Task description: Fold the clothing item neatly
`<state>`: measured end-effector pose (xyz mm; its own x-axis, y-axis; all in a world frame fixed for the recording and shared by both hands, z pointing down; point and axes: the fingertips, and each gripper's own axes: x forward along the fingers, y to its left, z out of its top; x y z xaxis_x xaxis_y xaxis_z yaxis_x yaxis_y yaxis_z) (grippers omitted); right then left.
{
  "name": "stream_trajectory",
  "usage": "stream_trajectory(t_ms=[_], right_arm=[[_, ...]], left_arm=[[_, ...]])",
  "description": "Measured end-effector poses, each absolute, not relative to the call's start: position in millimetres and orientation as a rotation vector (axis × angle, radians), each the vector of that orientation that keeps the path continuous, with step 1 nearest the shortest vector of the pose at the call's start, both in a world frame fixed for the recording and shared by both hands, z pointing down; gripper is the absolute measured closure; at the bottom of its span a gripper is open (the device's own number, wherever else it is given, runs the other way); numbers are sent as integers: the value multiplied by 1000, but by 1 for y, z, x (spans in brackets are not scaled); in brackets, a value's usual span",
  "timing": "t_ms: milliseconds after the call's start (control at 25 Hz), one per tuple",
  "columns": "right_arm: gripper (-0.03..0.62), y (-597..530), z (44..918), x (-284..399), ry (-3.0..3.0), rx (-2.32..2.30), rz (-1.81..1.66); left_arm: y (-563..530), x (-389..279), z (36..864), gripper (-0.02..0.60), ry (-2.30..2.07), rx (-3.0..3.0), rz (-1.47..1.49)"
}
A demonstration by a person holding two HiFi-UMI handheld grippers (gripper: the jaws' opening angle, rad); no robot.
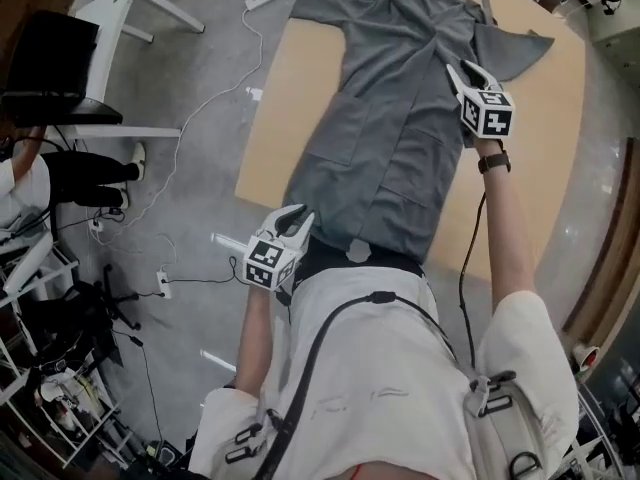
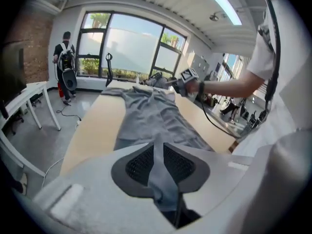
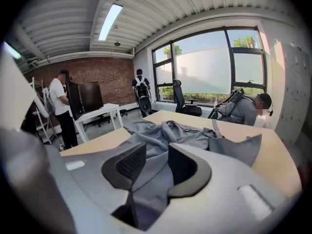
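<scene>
Head view: garment (image 1: 390, 118) full length | left tool (image 1: 298, 215), right tool (image 1: 462, 68) spread | right gripper view alone: seated person (image 3: 246, 110)

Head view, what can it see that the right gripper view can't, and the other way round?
Only the head view shows the left gripper and the floor cables. Only the right gripper view shows the windows, the brick wall and a seated person. Both show the grey garment spread on the table.

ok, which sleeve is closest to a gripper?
The head view's right-hand sleeve: the right gripper is just beside it. The other sleeve lies far from both.
</scene>
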<state>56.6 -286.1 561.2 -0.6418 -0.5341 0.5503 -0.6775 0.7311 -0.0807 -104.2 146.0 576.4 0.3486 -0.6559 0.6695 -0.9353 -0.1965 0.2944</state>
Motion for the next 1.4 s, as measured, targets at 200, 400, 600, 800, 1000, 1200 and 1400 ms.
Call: stream_trajectory(t_ms=[200,400,600,800,1000,1200,1400], right_arm=[[456,-217,523,83,-2512,982,545],[462,-150,505,93,-2541,1076,731],[487,-106,504,93,-2519,1229,912],[505,-86,510,68,-2488,1192,902],[516,-92,490,38,-2536,1137,821],[520,-86,485,20,-2527,1130,799],[522,-72,491,19,-2465,1159,796]], left_arm=[[47,-134,533,514,-1504,2045,473],[-29,-124,512,514,-1460,2171,444],[-65,-111,490,514,-1395,2264,393],[-69,-107,487,522,-1396,2306,373],[-72,-106,485,522,-1372,2333,336],[-69,-114,488,523,-1337,2343,300],[-67,-115,487,523,-1279,2380,248]])
